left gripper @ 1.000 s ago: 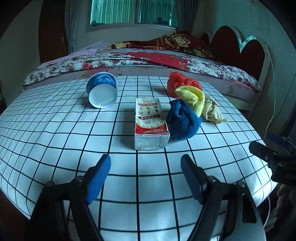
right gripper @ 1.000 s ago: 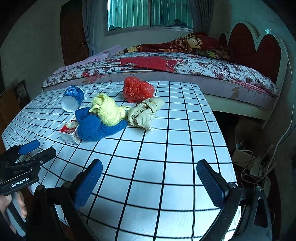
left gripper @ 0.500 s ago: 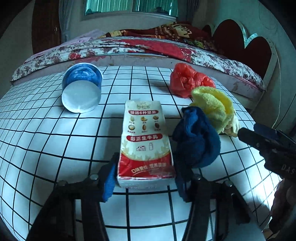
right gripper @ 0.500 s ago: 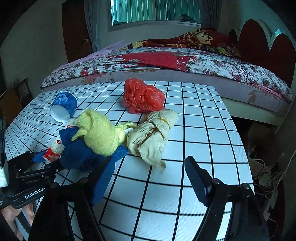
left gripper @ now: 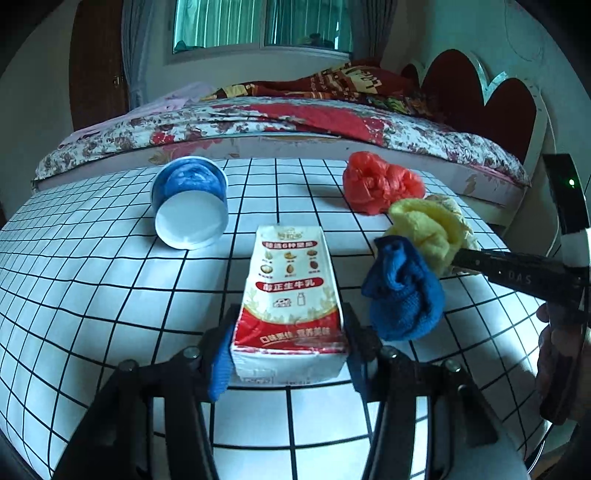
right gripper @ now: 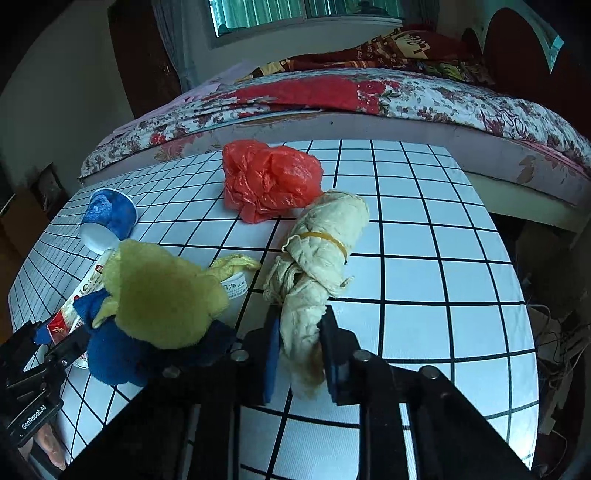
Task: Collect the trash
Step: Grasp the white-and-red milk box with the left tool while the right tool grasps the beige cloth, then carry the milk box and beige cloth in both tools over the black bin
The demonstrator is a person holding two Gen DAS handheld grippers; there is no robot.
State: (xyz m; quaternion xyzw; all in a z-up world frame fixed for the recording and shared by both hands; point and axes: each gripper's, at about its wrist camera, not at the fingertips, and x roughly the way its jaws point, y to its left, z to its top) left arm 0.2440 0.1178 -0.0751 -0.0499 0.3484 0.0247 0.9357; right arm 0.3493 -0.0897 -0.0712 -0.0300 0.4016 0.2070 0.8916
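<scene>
Since a second earlier both grippers had come forward over the table and narrowed from wide open onto their targets. Left gripper (left gripper: 288, 354): jaws closing, pads pressed against both sides of the milk carton (left gripper: 290, 295) at its near end, carton lying flat, low centre of the left view. Right gripper (right gripper: 301, 354): jaws nearly together, pinching the loose tail of the beige rag bundle (right gripper: 317, 266), which was tied with a rubber band and lay centre frame.

Both grippers pointed steeply down toward the tabletop. Part of a hand (left gripper: 557, 354) showed at the right edge of the left view, behind the right tool's dark body.

Just right of the carton sat a blue cloth (left gripper: 404, 291), with a yellow cloth (left gripper: 428, 229) touching it behind. Red plastic bag (left gripper: 380, 184) further back, upper right. Blue paper cup (left gripper: 190, 203) on its side, upper left, well apart from the carton.

Surface: white tablecloth (left gripper: 92, 277) with black grid. Bed (left gripper: 258, 122) with floral cover beyond, window (left gripper: 258, 22) above.

Only the right view showed the rag bundle whole; the left view hid most of it behind the yellow cloth.
</scene>
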